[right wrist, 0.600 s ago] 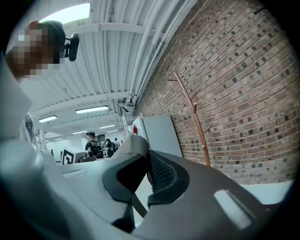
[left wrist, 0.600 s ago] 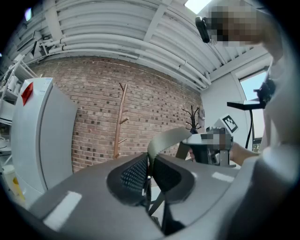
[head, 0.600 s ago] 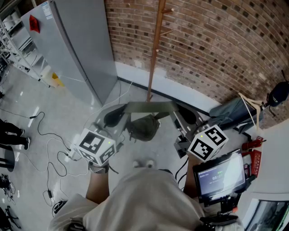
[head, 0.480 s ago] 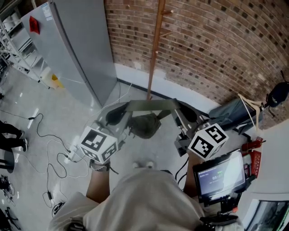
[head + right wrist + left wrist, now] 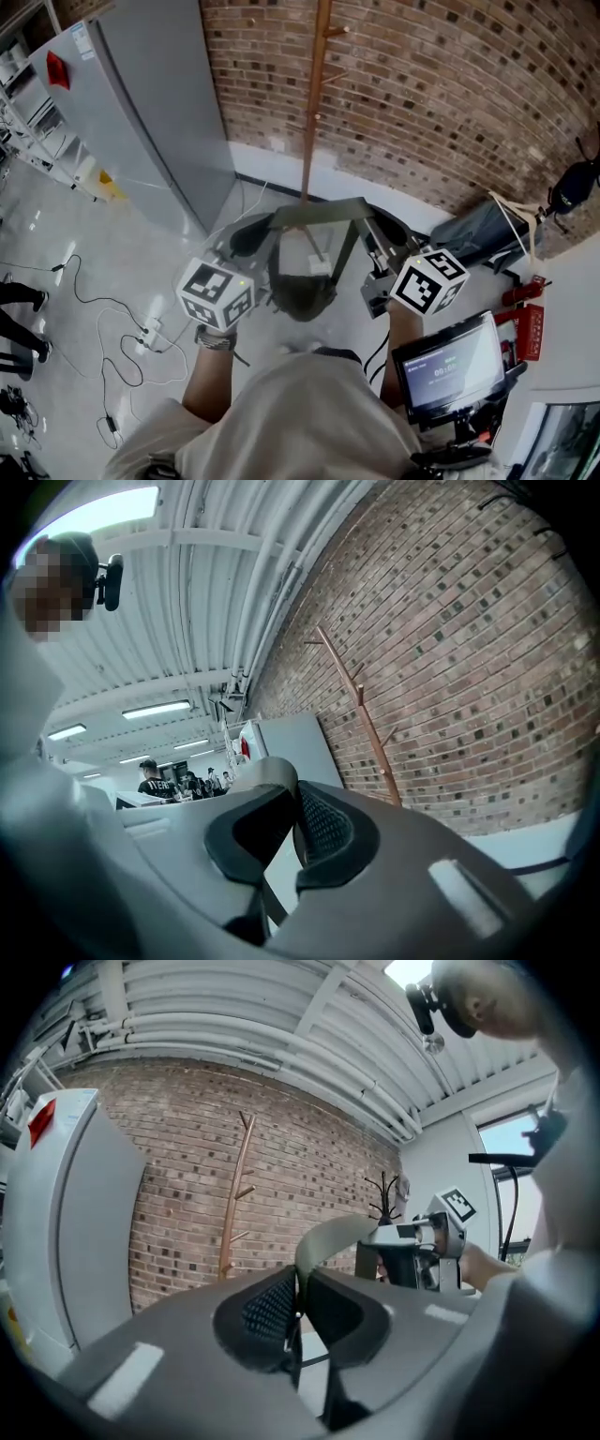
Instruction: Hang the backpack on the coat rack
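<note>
Left tool (image 5: 298,1312) clenched on strap (image 5: 328,1237); right tool (image 5: 292,832) clenched on its other end. Only head view shows backpack (image 5: 302,286) hanging between tools, near coat rack (image 5: 312,112). Screen (image 5: 450,366) text unreadable. Distant people (image 5: 150,778) only in right gripper view.

a red brick wall (image 5: 450,103) is seen at the back, edged below by a white skirting (image 5: 258,155). a tall grey cabinet (image 5: 141,112) with a red label is stood beside it at the left. the pale glossy floor (image 5: 84,244) is crossed by loose cables (image 5: 105,323). overhead, a ribbed white ceiling (image 5: 187,592) is lit by strip lights (image 5: 155,710). a window (image 5: 511,1138) is shown at the right in the left gripper view.
</note>
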Tool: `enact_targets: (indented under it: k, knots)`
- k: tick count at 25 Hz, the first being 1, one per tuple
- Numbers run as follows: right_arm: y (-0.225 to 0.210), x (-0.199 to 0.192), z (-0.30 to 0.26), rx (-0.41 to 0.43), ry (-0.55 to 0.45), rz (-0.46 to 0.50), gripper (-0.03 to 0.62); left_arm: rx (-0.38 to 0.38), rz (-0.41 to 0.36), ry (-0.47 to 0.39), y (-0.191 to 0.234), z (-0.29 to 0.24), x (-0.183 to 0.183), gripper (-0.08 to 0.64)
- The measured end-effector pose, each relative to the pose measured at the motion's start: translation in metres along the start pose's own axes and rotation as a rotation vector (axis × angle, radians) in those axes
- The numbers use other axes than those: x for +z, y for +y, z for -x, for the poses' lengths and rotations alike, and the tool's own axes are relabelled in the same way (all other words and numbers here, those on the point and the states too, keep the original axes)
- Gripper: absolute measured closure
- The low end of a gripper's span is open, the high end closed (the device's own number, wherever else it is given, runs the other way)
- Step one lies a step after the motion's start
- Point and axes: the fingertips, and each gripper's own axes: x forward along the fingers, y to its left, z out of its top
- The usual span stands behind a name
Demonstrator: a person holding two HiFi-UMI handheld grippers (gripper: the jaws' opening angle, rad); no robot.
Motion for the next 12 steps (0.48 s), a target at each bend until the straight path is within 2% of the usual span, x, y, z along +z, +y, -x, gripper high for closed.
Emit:
enact_targets:
  k: [7, 12]
  knots:
    - [0.0002, -0.0064, 0.0061, -0.022, -0.006, -0.009, 0.583, -0.043, 0.029, -0.004, -0.0030, 0.0017, -0.0069, 0.540]
    - [-0.0020, 0.0011, 0.0059, 0.006, -0.027, -0.007, 0.583, -0.043, 0.030, -0.016, -0.0021, -0.0048, -0.0029, 0.540]
